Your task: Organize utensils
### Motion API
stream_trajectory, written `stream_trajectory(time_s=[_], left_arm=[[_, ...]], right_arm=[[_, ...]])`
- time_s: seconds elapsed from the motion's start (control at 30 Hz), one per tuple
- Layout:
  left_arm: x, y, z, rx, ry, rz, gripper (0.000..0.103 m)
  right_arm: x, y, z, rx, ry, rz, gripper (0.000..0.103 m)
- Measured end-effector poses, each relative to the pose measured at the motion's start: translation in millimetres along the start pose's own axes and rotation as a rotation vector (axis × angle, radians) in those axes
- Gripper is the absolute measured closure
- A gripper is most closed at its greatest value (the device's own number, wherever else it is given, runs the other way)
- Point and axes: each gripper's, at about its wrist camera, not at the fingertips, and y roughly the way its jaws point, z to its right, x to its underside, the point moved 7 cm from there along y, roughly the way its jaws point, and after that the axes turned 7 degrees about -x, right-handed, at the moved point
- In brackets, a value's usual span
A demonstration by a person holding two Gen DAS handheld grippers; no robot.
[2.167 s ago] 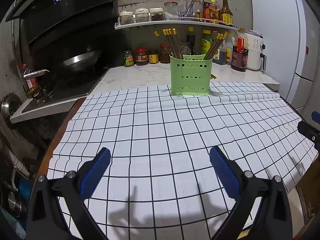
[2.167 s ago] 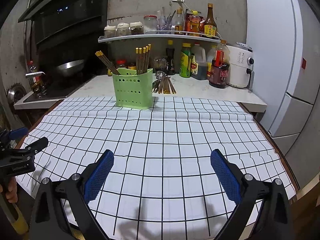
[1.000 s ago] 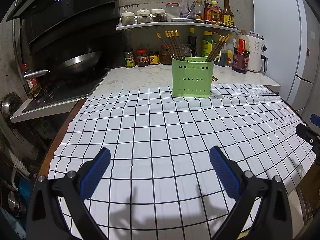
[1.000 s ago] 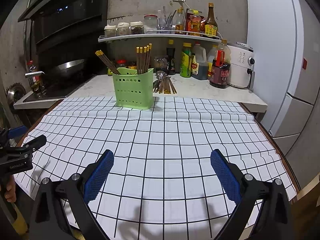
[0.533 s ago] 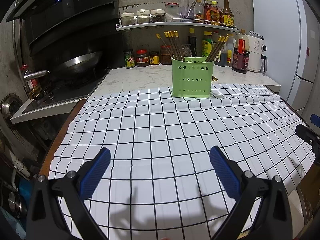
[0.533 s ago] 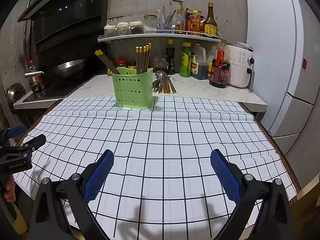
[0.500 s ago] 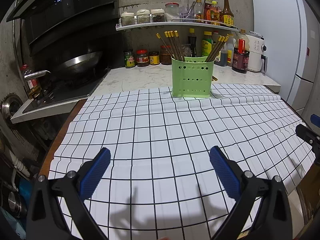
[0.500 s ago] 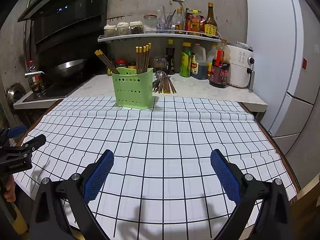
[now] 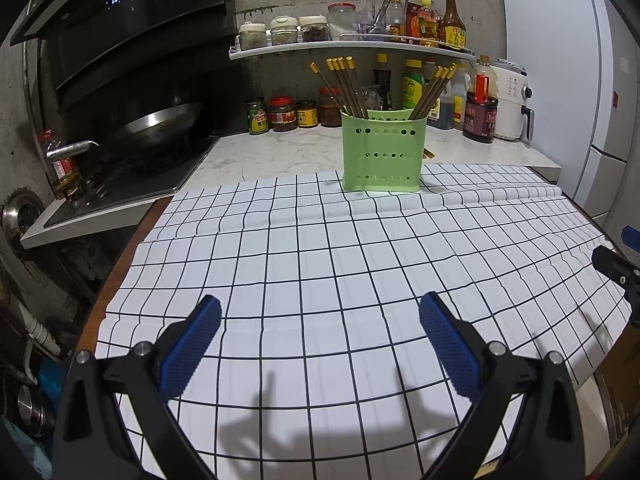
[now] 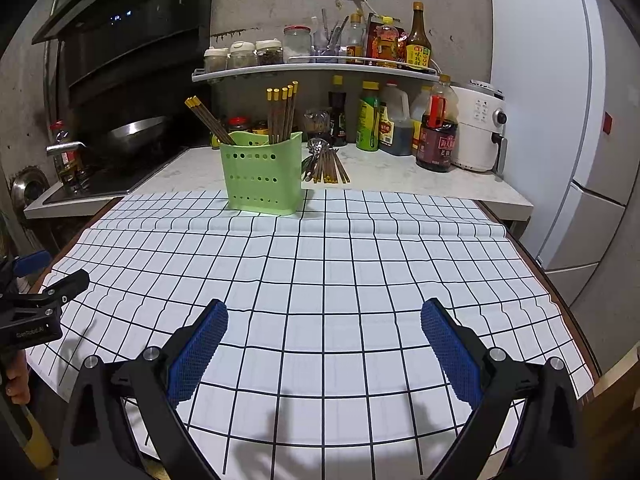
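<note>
A green perforated utensil holder (image 9: 382, 152) stands at the far edge of the checked cloth (image 9: 320, 264), with gold-tipped chopsticks (image 9: 342, 84) upright in two groups. It also shows in the right wrist view (image 10: 264, 174). Loose chopsticks and spoons (image 10: 326, 162) lie on the marble counter right behind the holder. My left gripper (image 9: 320, 344) is open and empty over the near part of the cloth. My right gripper (image 10: 324, 344) is open and empty too, to the right of the left one, far from the holder.
A stove with a wok (image 9: 156, 128) is at the left. A shelf (image 9: 352, 46) with jars and bottles hangs behind the holder, with sauce bottles (image 10: 436, 132) and a white air fryer (image 10: 482, 136) on the counter. A fridge (image 10: 560, 120) stands at right.
Both grippers stay open and almost still; the left view has shifted very slightly, and the holder and chopsticks have not moved.
</note>
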Motion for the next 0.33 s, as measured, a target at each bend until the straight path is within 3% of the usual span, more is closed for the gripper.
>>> stream_trajectory(time_s=[0.33], left_arm=[[-6.3,26.5,-3.4,0.018,-0.001,-0.065,0.006]], right_arm=[[-11.1,24.1,17.2,-0.011,0.020,-0.036,0.007]])
